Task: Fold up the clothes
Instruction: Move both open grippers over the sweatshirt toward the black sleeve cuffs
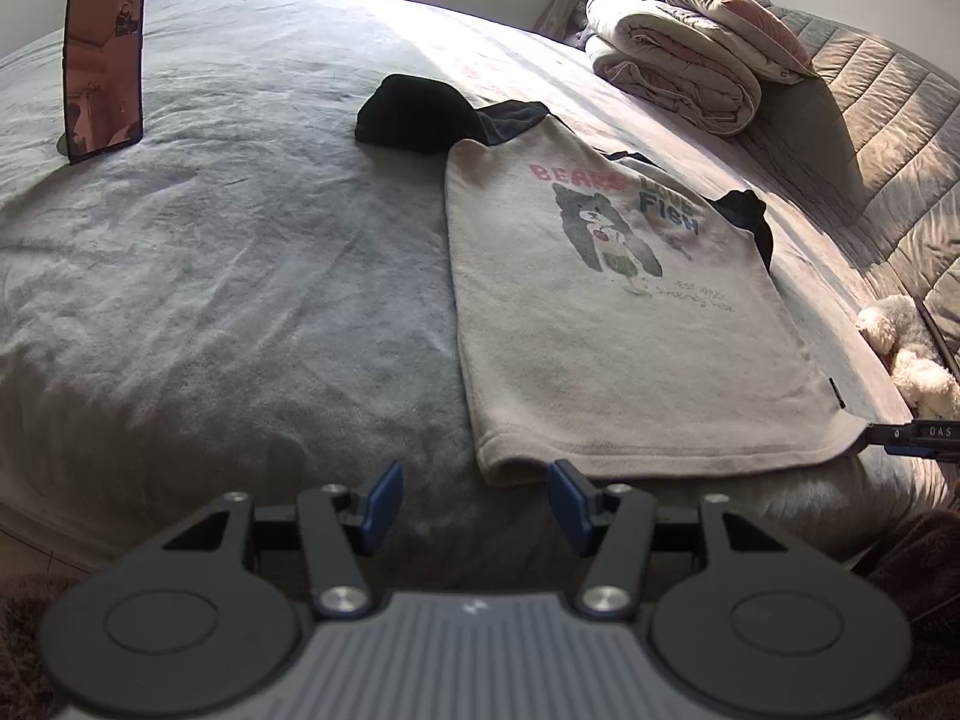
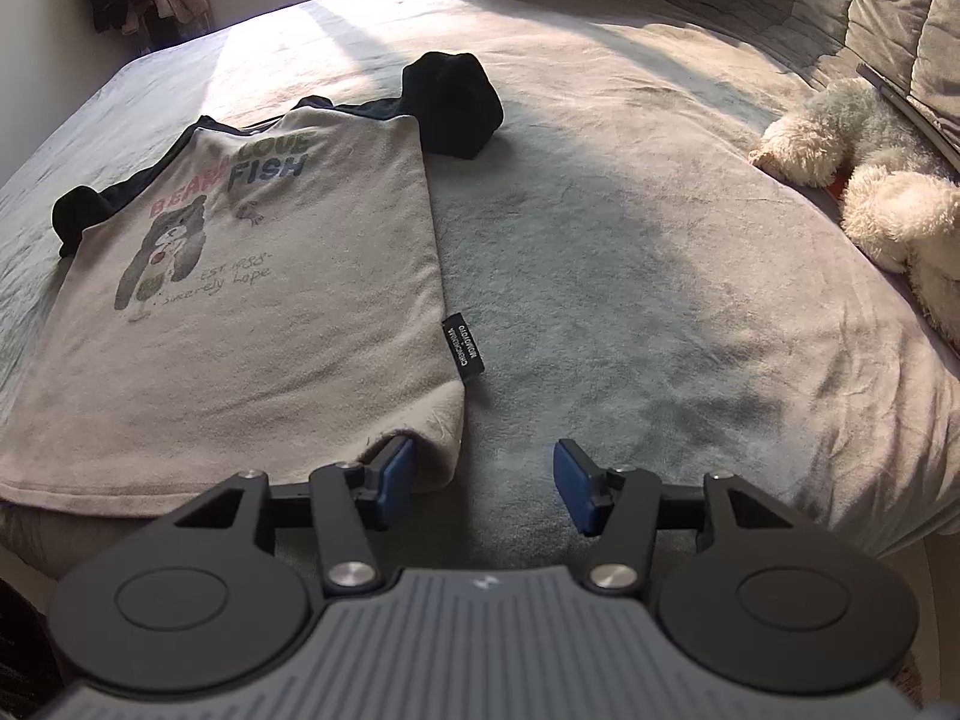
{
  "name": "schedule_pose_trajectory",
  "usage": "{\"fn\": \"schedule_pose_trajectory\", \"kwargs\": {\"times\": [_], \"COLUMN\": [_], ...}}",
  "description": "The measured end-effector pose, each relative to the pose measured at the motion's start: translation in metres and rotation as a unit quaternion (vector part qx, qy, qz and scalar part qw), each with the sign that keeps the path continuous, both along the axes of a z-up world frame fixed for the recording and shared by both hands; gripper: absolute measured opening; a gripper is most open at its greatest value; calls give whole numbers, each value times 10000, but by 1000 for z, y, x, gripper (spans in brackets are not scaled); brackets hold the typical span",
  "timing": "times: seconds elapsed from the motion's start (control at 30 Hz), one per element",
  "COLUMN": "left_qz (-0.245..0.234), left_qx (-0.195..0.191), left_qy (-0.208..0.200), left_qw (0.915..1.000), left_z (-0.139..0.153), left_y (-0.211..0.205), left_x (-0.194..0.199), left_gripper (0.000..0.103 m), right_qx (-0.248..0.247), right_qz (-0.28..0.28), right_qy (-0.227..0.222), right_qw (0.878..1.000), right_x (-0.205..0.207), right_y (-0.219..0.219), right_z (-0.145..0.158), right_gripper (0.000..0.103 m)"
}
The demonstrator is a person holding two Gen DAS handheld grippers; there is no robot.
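The shirt [image 1: 630,324] reads "BEARS LOVE FISH"; right claw [image 2: 483,483] "DAS".

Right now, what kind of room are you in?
Most likely a bedroom: a big bed with a folded quilt and a white plush toy, plus a bear T-shirt.

big grey-blanketed bed [image 1: 240,276], cream bear shirt [image 1: 630,330] flat on it, propped phone [image 1: 103,66], folded duvet [image 1: 678,72], fluffy white plush toy [image 2: 870,180]

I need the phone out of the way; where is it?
The phone shows only in the left wrist view, propped upright at the bed's far left, well left of the shirt.
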State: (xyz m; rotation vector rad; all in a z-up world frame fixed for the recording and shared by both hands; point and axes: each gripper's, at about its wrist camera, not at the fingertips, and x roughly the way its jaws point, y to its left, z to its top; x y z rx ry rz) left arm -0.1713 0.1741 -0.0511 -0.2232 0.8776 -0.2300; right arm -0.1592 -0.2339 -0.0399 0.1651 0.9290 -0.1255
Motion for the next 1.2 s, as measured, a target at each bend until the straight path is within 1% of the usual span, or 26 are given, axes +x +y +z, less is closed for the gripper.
{"fn": "schedule_pose_trajectory", "kwargs": {"times": [0.2,0.37,0.5,0.6,0.7,0.9,1.07,1.13,1.2], "left_qz": [-126,-378,-646,-853,-943,-907,-877,-807,-783], "left_qx": [100,314,510,494,425,501,565,620,702], "left_qy": [-195,-319,-329,-344,-397,-657,-873,-880,-1050], "left_qw": [9997,9983,9961,9945,9938,9924,9907,9909,9889], "left_z": [23,40,45,45,38,5,-23,-33,-39], "left_y": [-6,-21,-42,-59,-78,-108,-134,-138,-140], "left_x": [41,85,119,139,156,173,187,191,191], "left_gripper": [65,69,70,72,73,73,73,73,76], "right_qx": [100,166,107,130,181,378,242,197,178], "right_qz": [109,241,372,499,604,458,556,579,592], "right_qy": [-28,-137,-187,-234,-311,-269,-288,-301,-351], "right_qw": [9999,9995,9991,9984,9975,9979,9977,9977,9975], "right_x": [21,48,73,93,115,166,199,210,221], "right_y": [6,14,24,29,32,18,0,-10,-22], "right_z": [12,22,23,23,23,17,21,22,21], "right_gripper": [56,60,61,61,63,63,63,63,63]}}
